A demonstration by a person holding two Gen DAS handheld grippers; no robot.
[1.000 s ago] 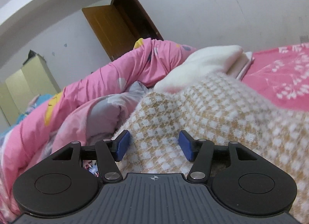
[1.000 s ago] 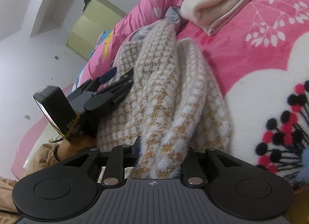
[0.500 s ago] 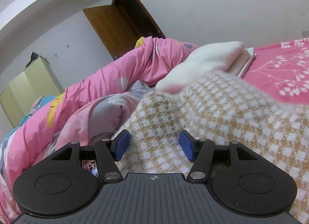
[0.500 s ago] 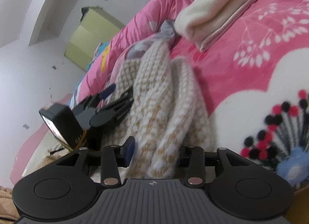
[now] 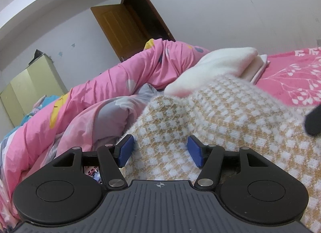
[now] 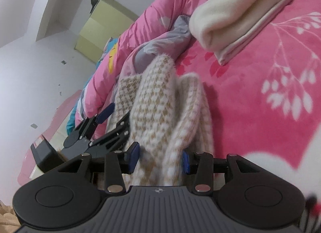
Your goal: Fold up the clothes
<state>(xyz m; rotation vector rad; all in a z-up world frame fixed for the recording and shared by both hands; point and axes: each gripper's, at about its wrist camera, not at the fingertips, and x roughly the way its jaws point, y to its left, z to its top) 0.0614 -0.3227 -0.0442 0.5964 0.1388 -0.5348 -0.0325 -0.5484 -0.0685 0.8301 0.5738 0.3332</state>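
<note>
The fuzzy knitted garment with a tan-and-white check point(image 6: 160, 112) lies bunched in long ridges on the bright pink fleece blanket with white leaf print point(image 6: 270, 92), running from the bottom centre of the right wrist view up toward its middle. In the left wrist view it fills the lower right as a broad hump point(image 5: 220, 122).

The right gripper point(image 6: 159, 158) has its blue-padded fingers spread, with two thick folds of the knit lying between them; the pads look just clear of the cloth, so nothing is pinched. The left gripper point(image 5: 160, 150) is likewise released, its pads standing wide with the knit's edge between them. It shows again at centre left of the right wrist view point(image 6: 112, 116), fingers parted beside the garment.

Whether both have just let a fold drop or are about to take hold, this moment does not settle. Either way, I judge good work here depends on the layers: the knit is thick and springy, so any grasp should gather one clean edge, not two ridges at once, and both ends should travel level so the fold lands flat.

A folded cream fleece garment point(image 6: 230, 12) rests at the upper right. A crumpled pink quilt with grey and yellow patches point(image 5: 110, 92) lies beyond.
</note>
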